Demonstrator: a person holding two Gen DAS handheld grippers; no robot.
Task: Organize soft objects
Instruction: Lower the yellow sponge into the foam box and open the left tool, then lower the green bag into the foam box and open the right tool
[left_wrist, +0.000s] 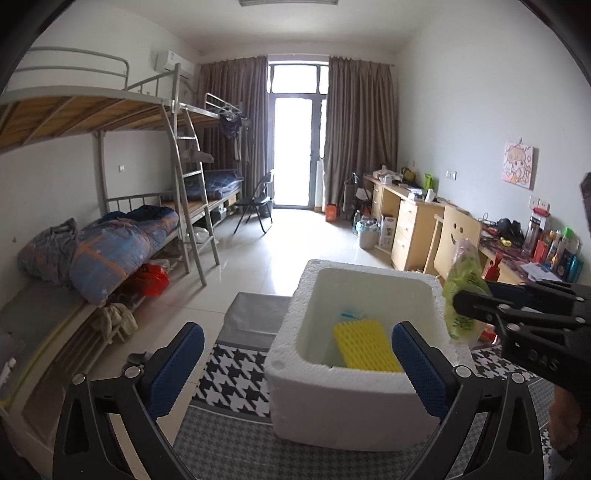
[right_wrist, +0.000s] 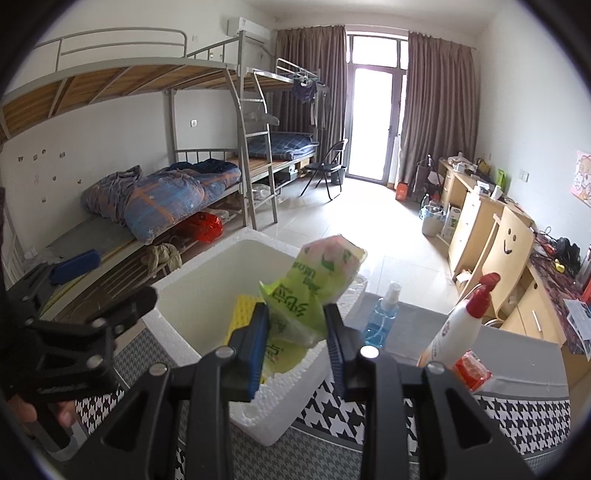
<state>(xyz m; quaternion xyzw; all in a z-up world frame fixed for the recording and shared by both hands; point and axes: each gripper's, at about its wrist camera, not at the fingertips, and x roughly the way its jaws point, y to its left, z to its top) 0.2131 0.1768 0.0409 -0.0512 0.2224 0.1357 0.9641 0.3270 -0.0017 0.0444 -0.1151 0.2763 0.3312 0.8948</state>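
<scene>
A white foam box (left_wrist: 291, 373) stands on a houndstooth cloth. Inside it lies a yellow ribbed sponge (left_wrist: 364, 347), which also shows in the right wrist view as a yellow sponge (right_wrist: 242, 308). My left gripper (left_wrist: 297, 365) is wide open in front of the box's near wall, with nothing between its blue pads. My right gripper (right_wrist: 297, 334) is shut on a green soft tissue pack (right_wrist: 314, 284), held over the foam box (right_wrist: 184, 314) at its right rim. From the left wrist view the tissue pack (left_wrist: 463, 291) hangs at the box's far right corner.
To the right of the box stand a blue spray bottle (right_wrist: 382, 319) and a white bottle with a red pump (right_wrist: 461, 325), with a red packet (right_wrist: 471, 371) by it. Bunk beds (left_wrist: 110, 229) line the left wall, desks (left_wrist: 413, 221) the right. A hand (right_wrist: 37, 410) holds the left gripper.
</scene>
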